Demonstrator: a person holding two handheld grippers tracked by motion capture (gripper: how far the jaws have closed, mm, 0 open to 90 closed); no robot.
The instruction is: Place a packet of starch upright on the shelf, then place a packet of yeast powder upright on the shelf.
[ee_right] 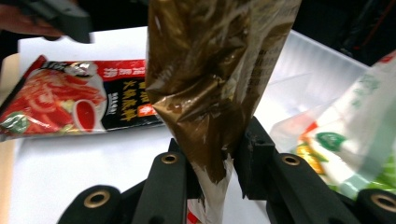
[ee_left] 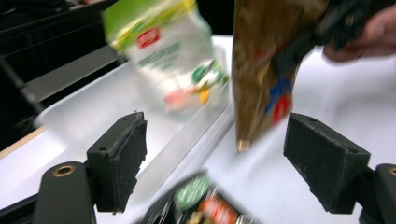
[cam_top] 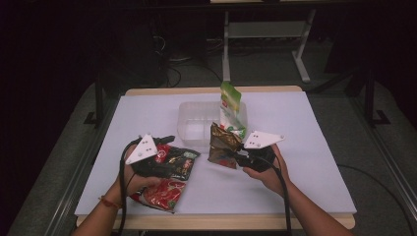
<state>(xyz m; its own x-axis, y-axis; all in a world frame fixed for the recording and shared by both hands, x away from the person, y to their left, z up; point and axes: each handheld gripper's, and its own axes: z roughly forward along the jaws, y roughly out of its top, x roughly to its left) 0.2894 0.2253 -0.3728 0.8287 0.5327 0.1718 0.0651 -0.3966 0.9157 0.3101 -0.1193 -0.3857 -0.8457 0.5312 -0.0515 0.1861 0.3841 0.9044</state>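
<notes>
The right gripper [ee_right: 217,163] is pinching the brown pouch [ee_right: 215,79] by its edge and holding it just off the worktop [cam_top: 305,167], close against the near right corner of the clear bin [cam_top: 192,120], where a green-and-white pouch [cam_top: 230,105] is already leaning. The left gripper [ee_left: 219,158] is standing wide with nothing between its jaws, over the red-and-black pouch [cam_top: 169,179] lying at the near left. Judging by this, the packing step is under way, and the next move is calling for lifting the brown pouch over the bin's wall and letting go inside.
</notes>
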